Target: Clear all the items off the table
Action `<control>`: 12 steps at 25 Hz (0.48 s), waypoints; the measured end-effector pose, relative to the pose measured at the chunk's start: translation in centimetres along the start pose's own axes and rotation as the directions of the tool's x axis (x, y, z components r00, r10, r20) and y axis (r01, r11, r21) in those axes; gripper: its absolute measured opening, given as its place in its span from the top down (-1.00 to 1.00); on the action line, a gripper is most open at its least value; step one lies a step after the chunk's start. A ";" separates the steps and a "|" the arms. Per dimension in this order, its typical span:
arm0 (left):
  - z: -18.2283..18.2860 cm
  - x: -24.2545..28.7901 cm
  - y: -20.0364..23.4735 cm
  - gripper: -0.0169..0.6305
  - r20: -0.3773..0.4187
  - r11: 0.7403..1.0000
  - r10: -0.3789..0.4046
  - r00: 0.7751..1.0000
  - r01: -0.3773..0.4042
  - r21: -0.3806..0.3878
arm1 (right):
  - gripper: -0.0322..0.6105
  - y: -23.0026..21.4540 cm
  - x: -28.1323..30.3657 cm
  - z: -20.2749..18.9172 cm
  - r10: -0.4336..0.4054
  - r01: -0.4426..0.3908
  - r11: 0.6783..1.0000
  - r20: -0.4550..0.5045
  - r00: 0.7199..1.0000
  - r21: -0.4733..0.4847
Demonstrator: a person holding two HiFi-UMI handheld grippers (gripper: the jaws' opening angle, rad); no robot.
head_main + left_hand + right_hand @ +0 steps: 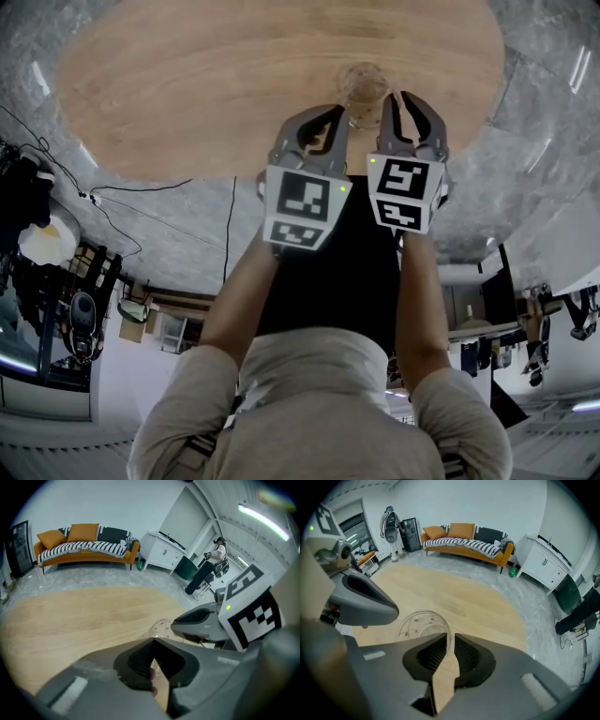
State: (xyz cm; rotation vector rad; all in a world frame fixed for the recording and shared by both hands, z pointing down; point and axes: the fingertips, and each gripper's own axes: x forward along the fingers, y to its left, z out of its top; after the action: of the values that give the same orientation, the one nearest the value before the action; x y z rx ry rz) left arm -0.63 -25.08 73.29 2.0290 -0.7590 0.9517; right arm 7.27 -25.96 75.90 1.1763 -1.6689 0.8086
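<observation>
One clear glass [364, 82] is on the round wooden table [234, 84], near its front edge. My right gripper [398, 96] reaches it from the right. In the right gripper view the glass [423, 623] has its rim caught in the narrow slit of my right gripper [450, 637], which is shut on it. My left gripper [339, 112] sits just left of the glass and a little short of it. In the left gripper view my left gripper [153, 641] is shut with its tips touching, and the glass [164, 626] stands just past them.
An orange sofa [84, 548] and a white cabinet [164, 550] stand on the grey floor beyond the table. A person [389, 524] stands by a black fridge [410, 527]. Cables [141, 202] trail over the floor at the left.
</observation>
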 end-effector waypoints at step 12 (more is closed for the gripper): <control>-0.4 0.4 0.4 0.89 -0.011 1.000 -0.006 1.000 0.006 -0.017 | 0.73 -0.1 2.1 -0.3 -0.001 0.000 1.000 -0.032 1.000 -0.026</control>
State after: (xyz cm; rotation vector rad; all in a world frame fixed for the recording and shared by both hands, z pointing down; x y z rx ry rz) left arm -0.84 -25.00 73.99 2.0080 -0.7526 0.9495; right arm 7.15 -26.48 78.00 1.1402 -1.6488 0.7989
